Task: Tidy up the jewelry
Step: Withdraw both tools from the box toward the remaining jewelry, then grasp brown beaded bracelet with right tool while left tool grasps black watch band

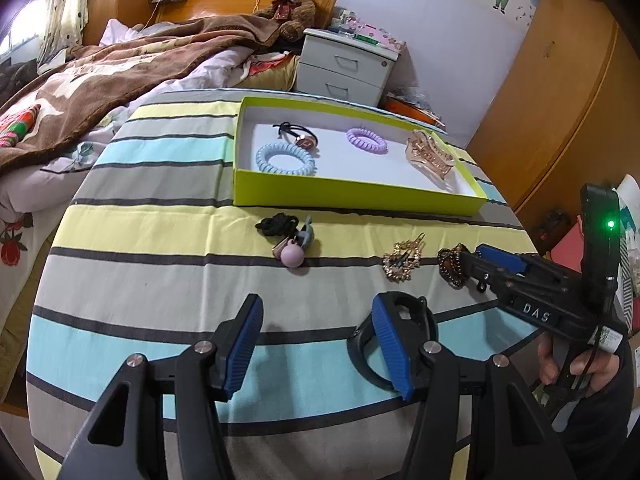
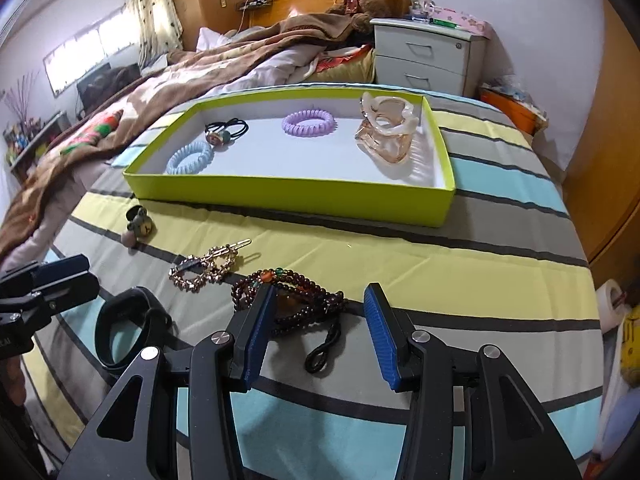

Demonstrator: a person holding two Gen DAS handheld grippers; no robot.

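Right hand-held gripper (image 2: 320, 336) hangs low over the striped counter (image 2: 500, 264) with its blue pads spread wide and nothing between them. Straight ahead, just past the fingertips, lies the dark red bead bracelet (image 2: 292, 296): a loose, doubled-up coil of small glossy beads with a few orange and green ones at the far edge, and a black cord loop trailing toward me. Its long axis runs left to right across my line of approach, so the pads would close along that length, not across it; my left pad already overlaps its left end in the view, though I cannot tell whether it touches.

My left hand-held gripper (image 1: 316, 340) is also spread and empty, farther left, with a black band (image 1: 404, 328) partly hidden behind its right pad. So I judge the right hand to be the nearer one for the bracelet.

Just left of the beads sits the gold hair clip (image 2: 208, 268), and farther left a small bear hair tie (image 2: 138, 226).

Beyond them the green box (image 2: 288, 196) lies crosswise, holding a blue coil tie (image 2: 190, 158), a black charm tie (image 2: 224, 130), a purple coil tie (image 2: 308, 122) and an amber claw clip (image 2: 386, 128).
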